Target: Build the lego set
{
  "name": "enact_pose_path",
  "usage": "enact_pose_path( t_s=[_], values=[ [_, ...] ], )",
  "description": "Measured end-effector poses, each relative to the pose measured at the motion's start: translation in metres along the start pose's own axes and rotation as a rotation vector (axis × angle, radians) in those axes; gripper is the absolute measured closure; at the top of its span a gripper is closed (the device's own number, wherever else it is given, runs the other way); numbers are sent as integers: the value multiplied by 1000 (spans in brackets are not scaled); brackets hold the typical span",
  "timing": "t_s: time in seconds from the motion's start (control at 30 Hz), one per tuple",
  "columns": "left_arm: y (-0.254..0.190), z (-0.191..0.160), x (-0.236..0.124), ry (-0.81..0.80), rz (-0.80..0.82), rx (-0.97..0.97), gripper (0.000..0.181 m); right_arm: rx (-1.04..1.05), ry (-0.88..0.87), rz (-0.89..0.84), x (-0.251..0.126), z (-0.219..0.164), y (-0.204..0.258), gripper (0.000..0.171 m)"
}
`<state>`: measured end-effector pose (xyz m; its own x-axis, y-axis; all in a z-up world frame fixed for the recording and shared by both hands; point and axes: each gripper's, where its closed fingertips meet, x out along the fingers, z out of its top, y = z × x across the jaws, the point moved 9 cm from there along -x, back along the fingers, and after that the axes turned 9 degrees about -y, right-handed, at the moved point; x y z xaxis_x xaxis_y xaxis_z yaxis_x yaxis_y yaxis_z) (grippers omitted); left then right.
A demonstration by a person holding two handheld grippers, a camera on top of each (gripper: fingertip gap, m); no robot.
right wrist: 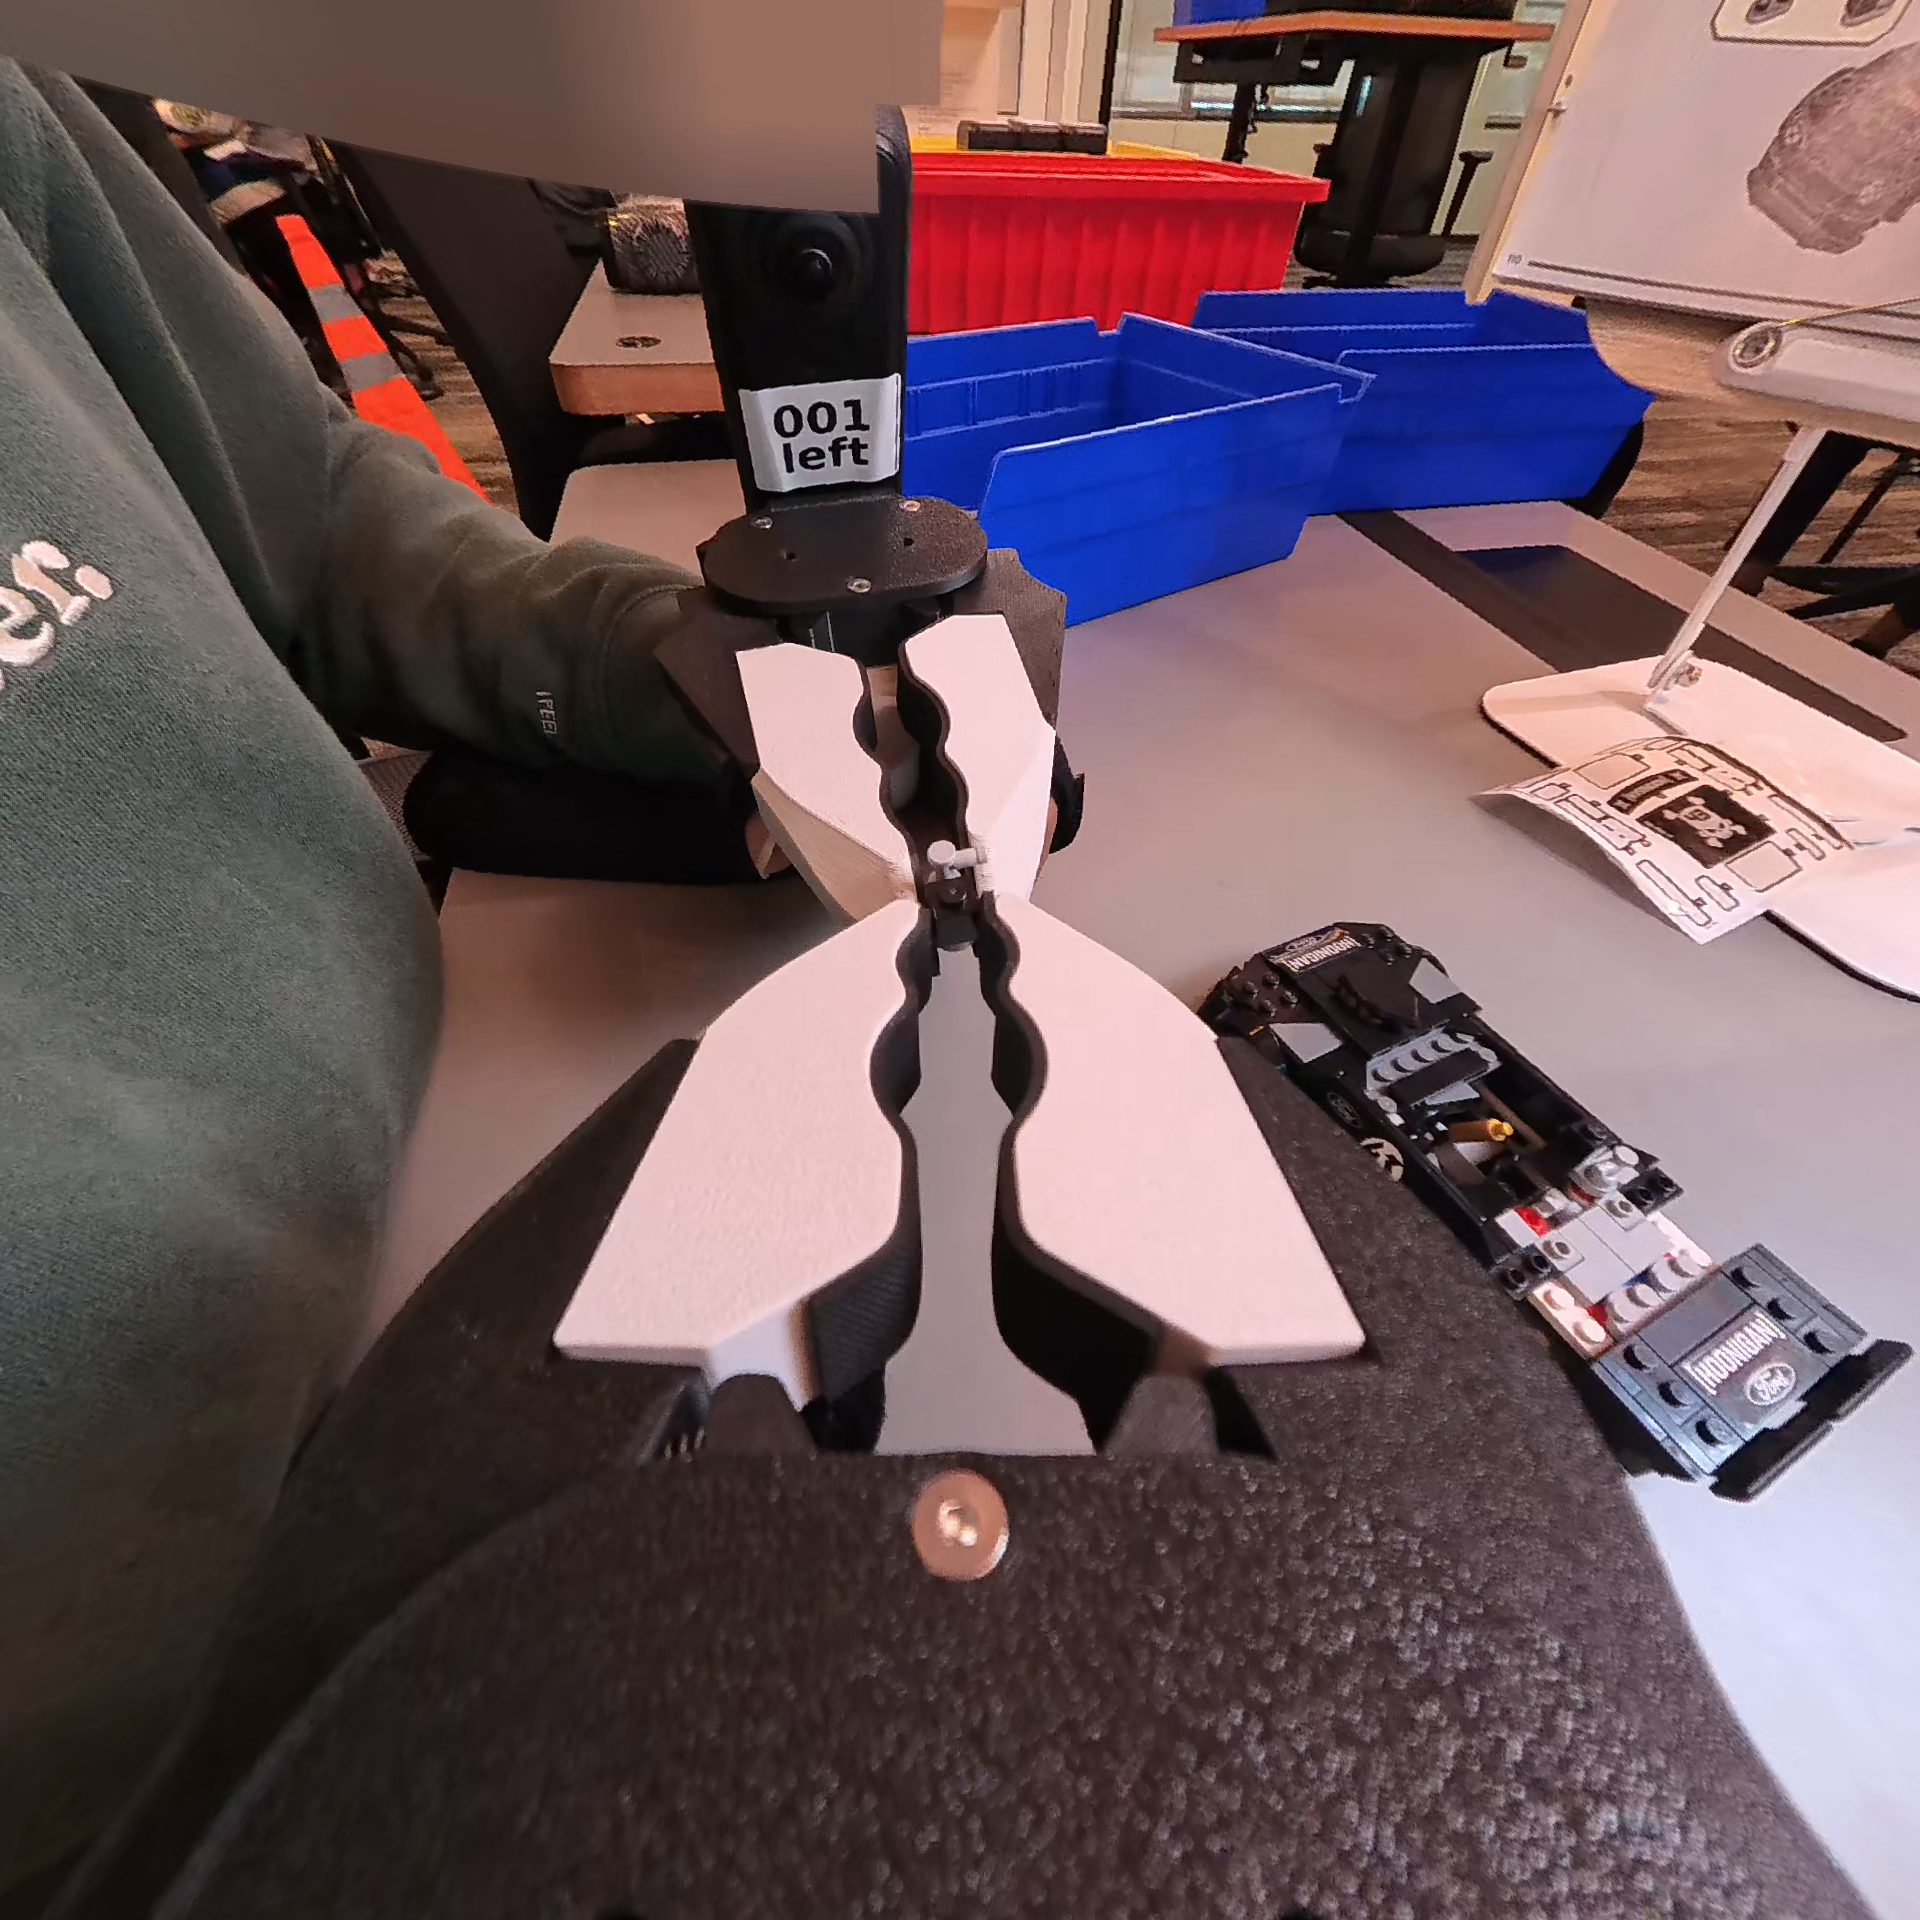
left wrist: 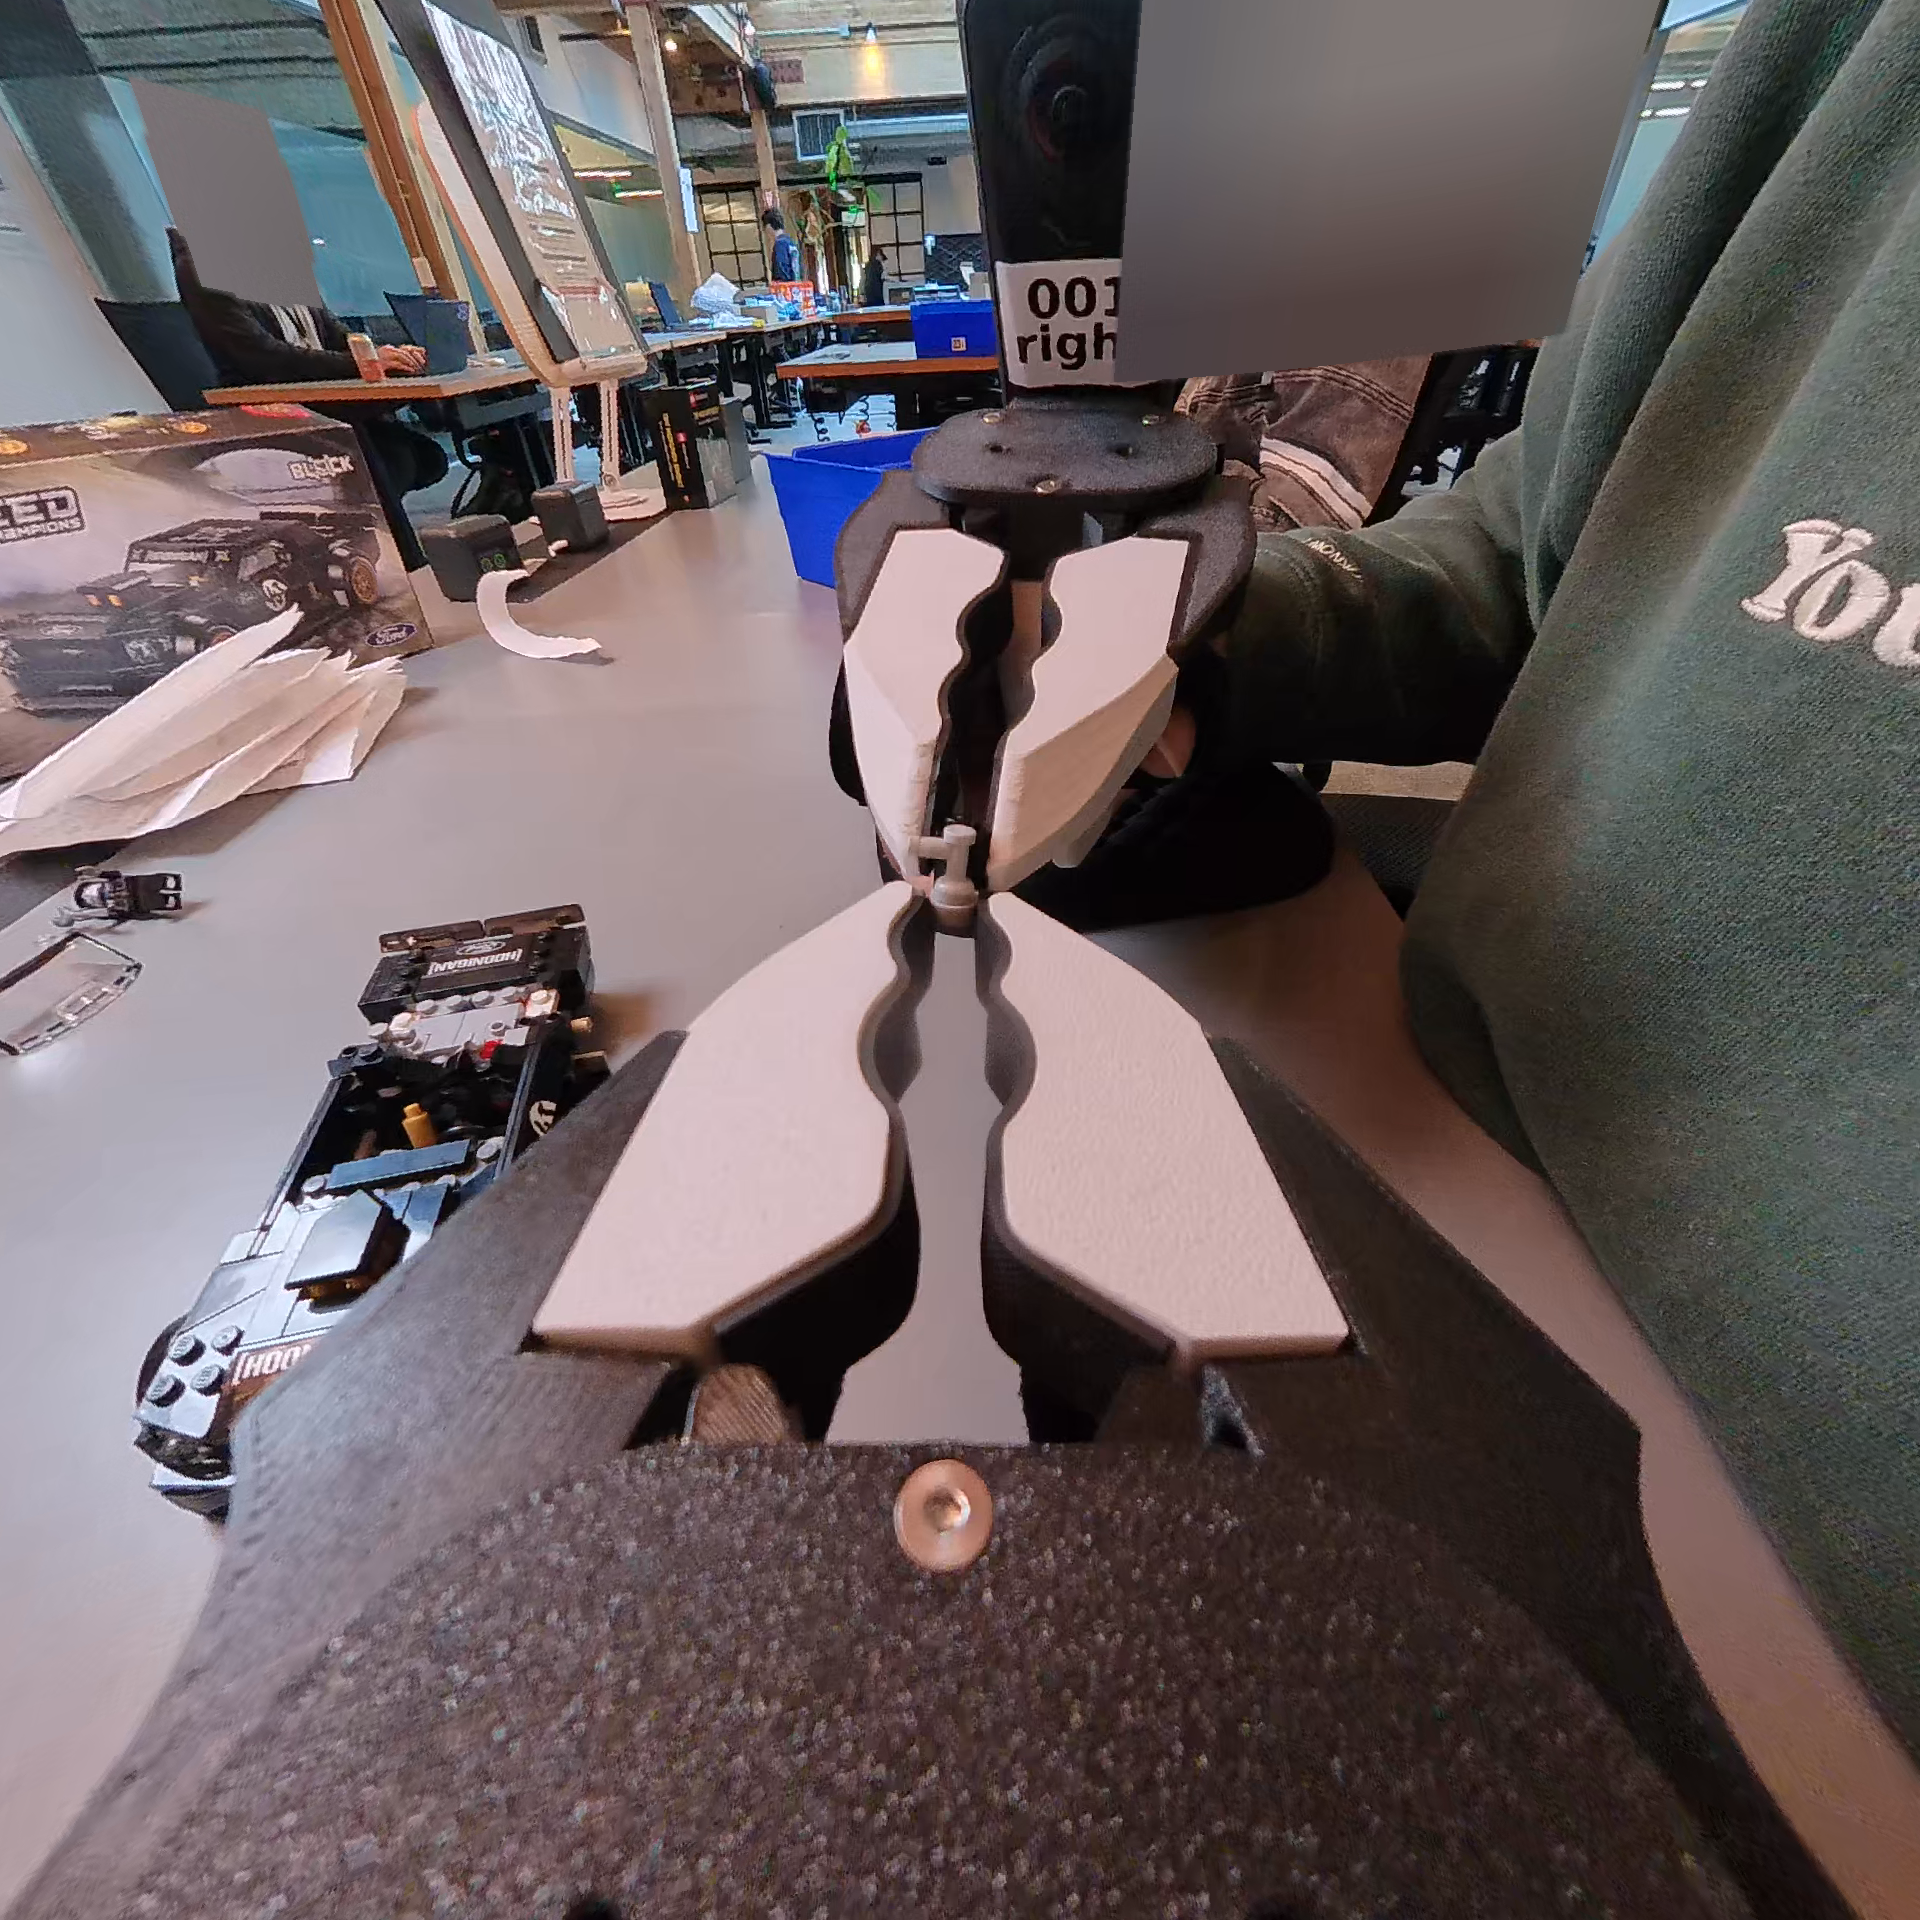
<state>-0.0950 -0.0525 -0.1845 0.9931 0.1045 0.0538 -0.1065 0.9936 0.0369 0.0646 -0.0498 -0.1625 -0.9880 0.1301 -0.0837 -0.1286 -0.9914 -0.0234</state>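
Left wrist view: the left gripper (left wrist: 951, 914) and right gripper (left wrist: 951, 857) are held tip to tip above the grey table (left wrist: 644, 748). A small grey lego piece (left wrist: 952, 891) is pinched between the left jaws; a tiny dark piece (right wrist: 948, 925) is clamped by the right jaws. The part-built black lego car (left wrist: 416, 1132) is seen lying on the table to the left.

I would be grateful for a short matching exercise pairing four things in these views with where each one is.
Things:
1. small grey piece
2. black Lego car
3. blue bins
4. sticker sheet

Places:
A. flat on the table near the white stand
B. at the far edge of the table
C. pinched between the two grippers' fingertips
D. on the table, beside the grippers

Pairs: 1-C, 2-D, 3-B, 4-A
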Motion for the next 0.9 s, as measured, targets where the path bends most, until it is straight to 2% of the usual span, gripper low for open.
enact_pose_path(
  t_s=[0.23,0.33,0.6,0.7,0.9],
  values=[
    [1,-2,2,25,14,18,173,20,29,-2,-1,-1,-2,161],
    [2,-3,3,49,42,45,173,26,43,-1,-1,1,-3,155],
    [4,-5,2,61,38,13,172,-47,98,3,0,2,-5,162],
    [11,-4,-3,67,81,-9,163,-78,183,37,-9,1,-17,162],
    [27,-4,-19,123,220,4,170,-69,457,177,-9,-38,-44,162]
  ],
)
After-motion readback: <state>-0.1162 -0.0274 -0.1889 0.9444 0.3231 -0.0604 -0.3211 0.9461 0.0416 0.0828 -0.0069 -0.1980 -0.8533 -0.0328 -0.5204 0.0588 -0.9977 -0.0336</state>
